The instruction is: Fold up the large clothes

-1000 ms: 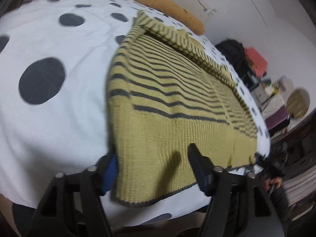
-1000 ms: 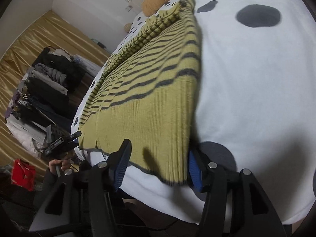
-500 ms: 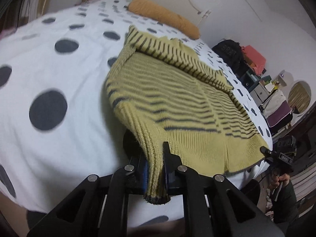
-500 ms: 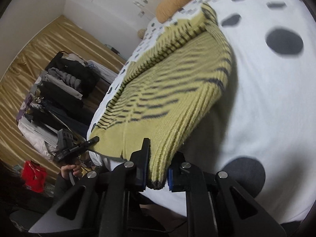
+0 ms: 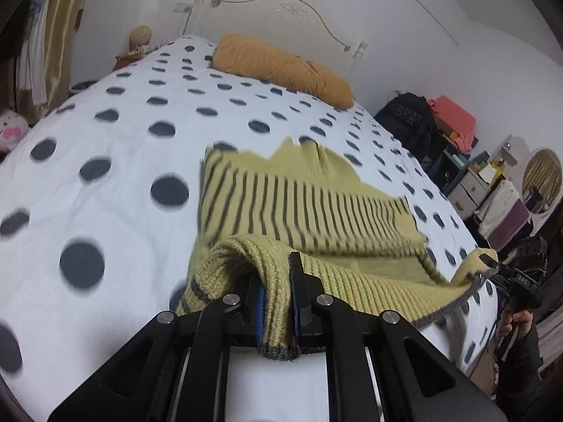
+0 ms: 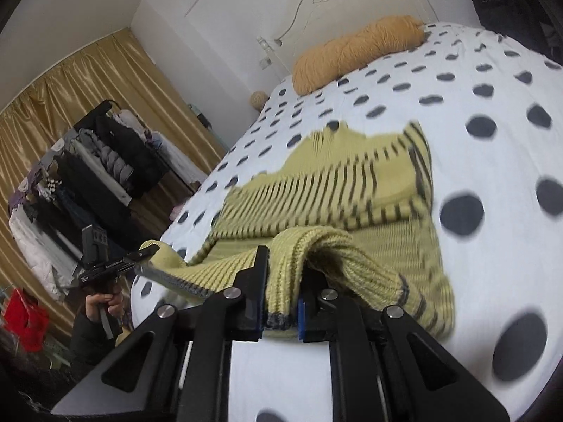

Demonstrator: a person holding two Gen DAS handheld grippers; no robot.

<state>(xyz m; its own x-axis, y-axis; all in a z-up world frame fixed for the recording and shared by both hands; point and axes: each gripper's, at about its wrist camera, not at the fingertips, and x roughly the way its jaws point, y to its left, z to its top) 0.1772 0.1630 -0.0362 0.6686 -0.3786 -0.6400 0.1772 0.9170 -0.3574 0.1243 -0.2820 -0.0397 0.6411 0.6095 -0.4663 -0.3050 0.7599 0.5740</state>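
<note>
Left wrist view: the left gripper (image 5: 278,311) has its jaws pinching one corner of the yellow-green striped sweater (image 5: 302,204), lifted off the polka-dot bed (image 5: 116,183). In the right wrist view the right gripper (image 6: 281,307) pinches the other hem corner the same way. The rest of the sweater lies flat on the bed, short of the orange pillow (image 5: 281,65) at the headboard.
</note>
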